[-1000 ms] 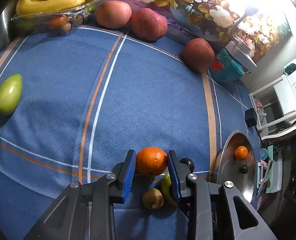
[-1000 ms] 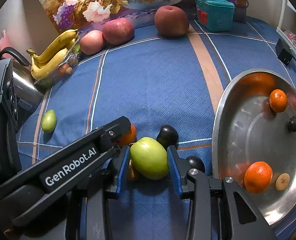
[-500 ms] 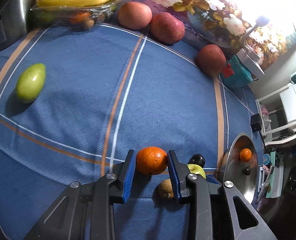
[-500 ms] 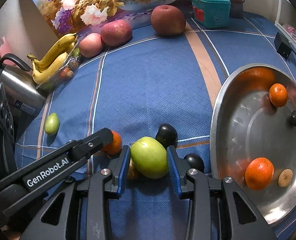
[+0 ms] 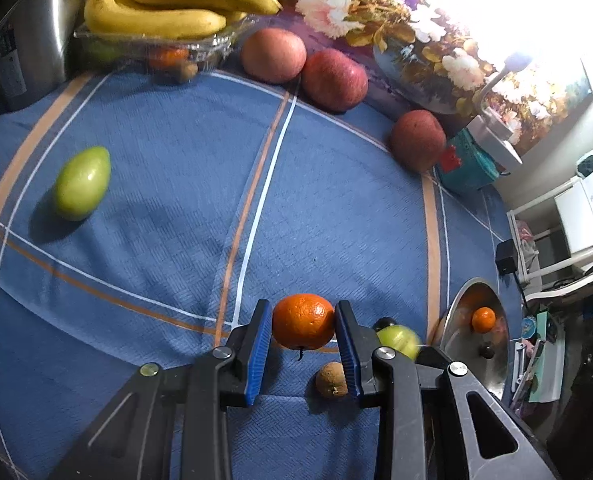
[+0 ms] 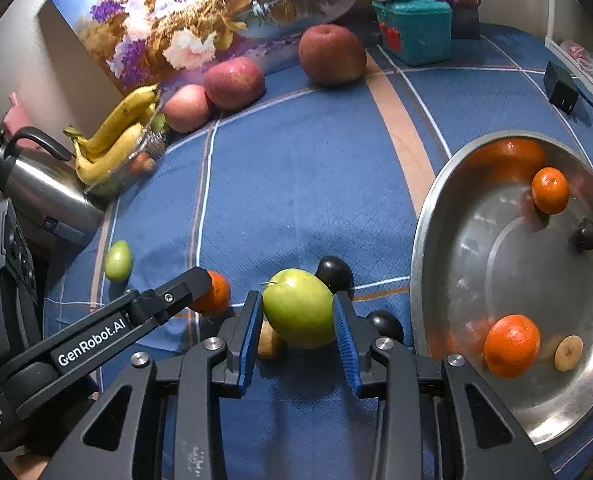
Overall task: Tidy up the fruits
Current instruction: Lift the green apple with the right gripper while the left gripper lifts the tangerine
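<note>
My left gripper [image 5: 303,334] is shut on an orange [image 5: 303,321] and holds it above the blue cloth; it also shows in the right wrist view [image 6: 212,294]. My right gripper [image 6: 298,320] is shut on a green apple [image 6: 298,307], lifted off the cloth. A brown kiwi [image 5: 330,379] lies on the cloth under the grippers. Two dark plums [image 6: 334,273] lie beside the apple. A steel bowl [image 6: 428,216] at the right holds two oranges [image 6: 511,345], a dark plum and a banana slice.
A small green fruit [image 5: 82,189] lies at the left. Three red apples [image 5: 333,79] line the back edge by a flower picture. Bananas [image 5: 168,4] rest on a clear container beside a steel kettle [image 6: 40,190]. A teal box [image 6: 414,28] stands at the back right.
Both grippers have risen and drawn back with their fruit. The orange and green apple are now off the cloth, and the kiwi is left lying below.
</note>
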Motion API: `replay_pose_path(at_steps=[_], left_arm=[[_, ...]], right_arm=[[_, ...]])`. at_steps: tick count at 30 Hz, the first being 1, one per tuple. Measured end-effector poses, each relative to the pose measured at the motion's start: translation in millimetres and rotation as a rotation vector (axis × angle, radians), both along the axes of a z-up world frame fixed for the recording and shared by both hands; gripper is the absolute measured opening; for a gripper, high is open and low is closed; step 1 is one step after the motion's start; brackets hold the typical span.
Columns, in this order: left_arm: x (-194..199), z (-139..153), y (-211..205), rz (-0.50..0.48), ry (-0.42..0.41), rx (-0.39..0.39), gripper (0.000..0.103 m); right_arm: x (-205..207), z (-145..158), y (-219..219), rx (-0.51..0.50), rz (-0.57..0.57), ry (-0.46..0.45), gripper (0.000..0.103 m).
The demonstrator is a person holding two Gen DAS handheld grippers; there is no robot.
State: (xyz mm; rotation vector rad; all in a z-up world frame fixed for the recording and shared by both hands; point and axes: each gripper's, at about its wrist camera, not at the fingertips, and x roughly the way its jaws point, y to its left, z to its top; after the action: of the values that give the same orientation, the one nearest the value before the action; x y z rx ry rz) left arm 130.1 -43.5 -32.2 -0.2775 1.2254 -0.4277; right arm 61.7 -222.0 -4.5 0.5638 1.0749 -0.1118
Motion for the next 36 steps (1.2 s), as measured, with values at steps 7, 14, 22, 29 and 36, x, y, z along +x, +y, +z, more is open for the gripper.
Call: replay_pose_path(at_steps=[7,14,22,29,36], left_arm=[[-2,-1,0,-0.003,0.006,0.021,0.034],[1,-12,2,0.019,0.049,0.022,0.034],[4,-16,13,0.054,0.064,0.016,0.034],[9,-15,23,0.086,0.061,0.017,0.034],[13,-18,28,0.093,0.076,-0.002,0.034]], right_arm=[[-6,14,-6,-0.031,-0.023,-0.027,0.005],[1,-8,3,-0.004,0.026,0.032,0.006],[4,-13,2,0.064,-0.007,0.011,0.032],[15,-12,15,0.051,0.006,0.009,0.037],[20,-18,20,0.049,-0.006,0.043,0.046]])
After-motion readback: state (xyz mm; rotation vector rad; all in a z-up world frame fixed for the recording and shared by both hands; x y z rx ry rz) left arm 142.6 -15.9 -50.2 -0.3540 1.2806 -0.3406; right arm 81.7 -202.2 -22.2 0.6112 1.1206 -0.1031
